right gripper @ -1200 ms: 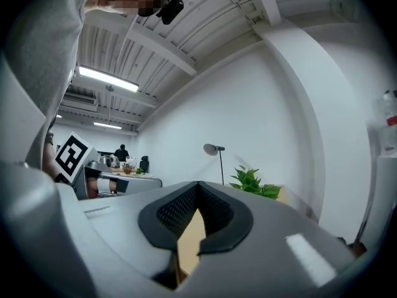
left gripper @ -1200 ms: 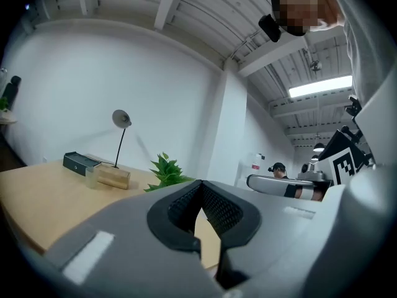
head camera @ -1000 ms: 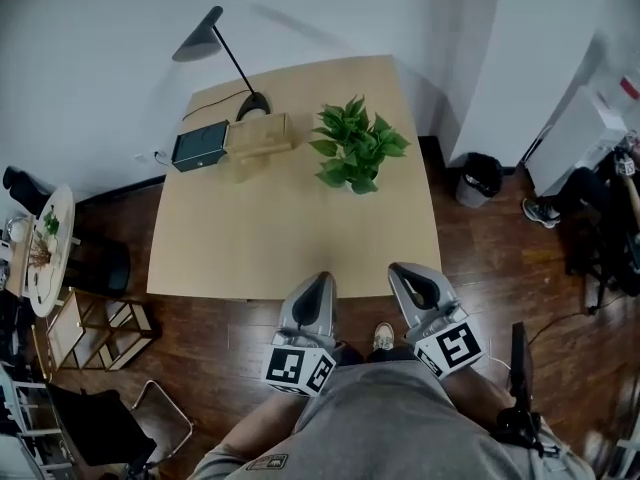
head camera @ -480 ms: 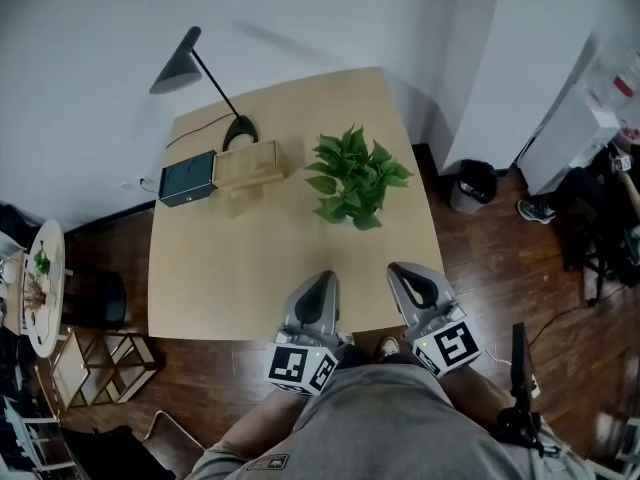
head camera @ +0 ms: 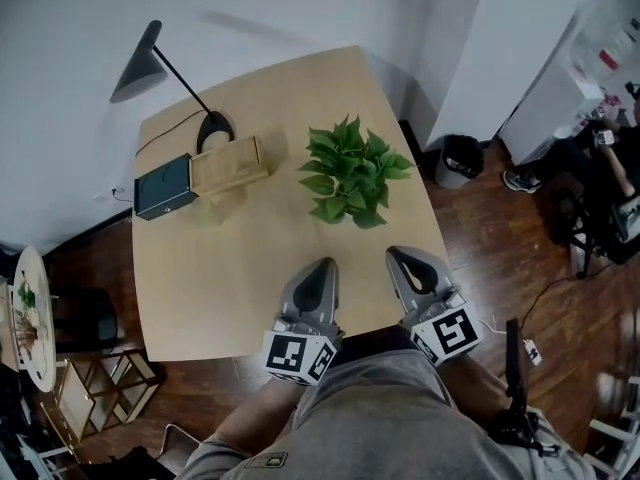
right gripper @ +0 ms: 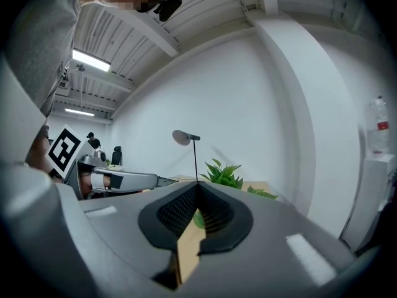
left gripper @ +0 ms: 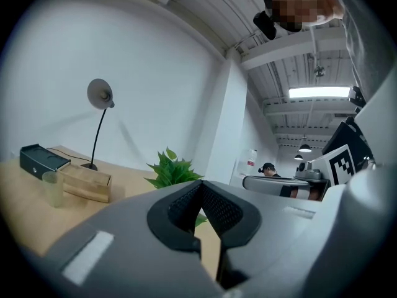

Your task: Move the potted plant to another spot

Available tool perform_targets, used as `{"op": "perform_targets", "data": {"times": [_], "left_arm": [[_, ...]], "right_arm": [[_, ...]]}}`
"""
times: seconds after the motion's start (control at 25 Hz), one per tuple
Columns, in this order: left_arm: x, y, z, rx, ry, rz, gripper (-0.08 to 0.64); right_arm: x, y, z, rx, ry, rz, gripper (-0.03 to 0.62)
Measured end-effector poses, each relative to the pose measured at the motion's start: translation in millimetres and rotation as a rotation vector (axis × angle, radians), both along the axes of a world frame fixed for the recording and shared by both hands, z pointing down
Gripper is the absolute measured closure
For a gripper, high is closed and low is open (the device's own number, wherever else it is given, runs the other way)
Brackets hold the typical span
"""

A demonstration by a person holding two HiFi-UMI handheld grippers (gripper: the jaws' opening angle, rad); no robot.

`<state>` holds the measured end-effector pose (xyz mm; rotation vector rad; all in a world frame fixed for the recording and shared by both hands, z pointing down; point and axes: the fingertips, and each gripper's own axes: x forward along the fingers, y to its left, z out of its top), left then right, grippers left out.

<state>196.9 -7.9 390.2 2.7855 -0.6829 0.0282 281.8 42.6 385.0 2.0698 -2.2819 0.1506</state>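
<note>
Head view looks down on a pale wooden desk [head camera: 240, 268]. The leafy green potted plant [head camera: 352, 173] stands by the desk's right edge, roughly midway along, with its pot hidden under the leaves. Both grey hand-held grippers hang over the near edge, well short of the plant. The left gripper [head camera: 322, 266] and the right gripper [head camera: 395, 254] each have their jaws pressed together with nothing between them. I judge this to be the approach step, with no grasp begun. Next the jaws must spread and go in low under the foliage, either side of the pot. A black desk lamp [head camera: 160, 68] and a light wooden box [head camera: 230, 165] occupy the far left corner, so the near left looks the likeliest new spot.
</note>
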Motion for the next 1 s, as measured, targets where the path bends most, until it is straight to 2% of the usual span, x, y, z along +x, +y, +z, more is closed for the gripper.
{"op": "perform_targets", "data": {"times": [0.4, 0.76, 1.0], "left_arm": [[25.0, -25.8, 80.2, -0.116, -0.117, -0.043, 0.558], [41.1, -23.9, 172.1, -0.225, -0.210, -0.062, 0.558], [44.6, -21.1, 198.4, -0.270, -0.246, -0.069, 0.558]], "right_arm": [[22.6, -31.4, 86.4, -0.160, -0.066, -0.043, 0.588], [29.7, -39.9, 186.4, -0.326, -0.113, -0.077, 0.588], [28.3, -38.6, 212.1, -0.377, -0.138, -0.094, 0.588]]}}
